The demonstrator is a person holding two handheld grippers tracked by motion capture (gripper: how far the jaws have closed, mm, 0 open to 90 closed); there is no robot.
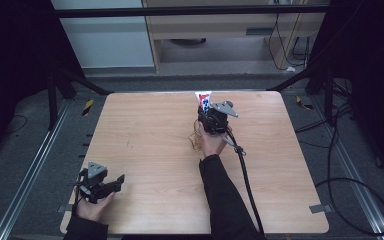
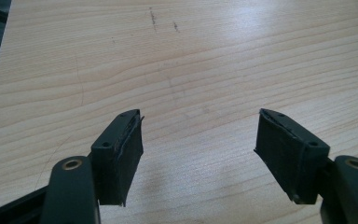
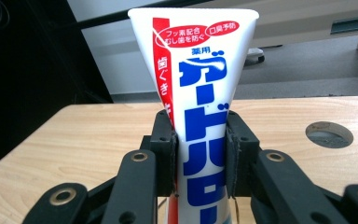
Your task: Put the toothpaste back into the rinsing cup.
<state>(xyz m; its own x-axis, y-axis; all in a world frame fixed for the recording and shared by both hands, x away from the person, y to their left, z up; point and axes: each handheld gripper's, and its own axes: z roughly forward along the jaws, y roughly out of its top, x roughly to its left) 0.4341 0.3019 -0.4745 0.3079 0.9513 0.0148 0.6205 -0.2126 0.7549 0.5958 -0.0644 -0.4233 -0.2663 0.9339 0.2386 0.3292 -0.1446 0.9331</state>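
A white toothpaste tube (image 3: 200, 93) with blue and red lettering stands upright between the jaws of my right gripper (image 3: 200, 154), whose pads press on both its sides. In the high view the tube (image 1: 203, 99) pokes up at the far middle of the wooden table (image 1: 150, 145), just beyond my right gripper (image 1: 206, 116). My left gripper (image 1: 114, 181) rests near the front left corner, held in a hand. In the left gripper view that left gripper (image 2: 198, 140) stands open over bare wood, nothing between its pads.
A black cable (image 1: 245, 175) trails from the right gripper toward the front edge. A round hole (image 3: 329, 134) is cut in the tabletop beside the tube. Metal rails and dark floor surround the table, with cabinets behind.
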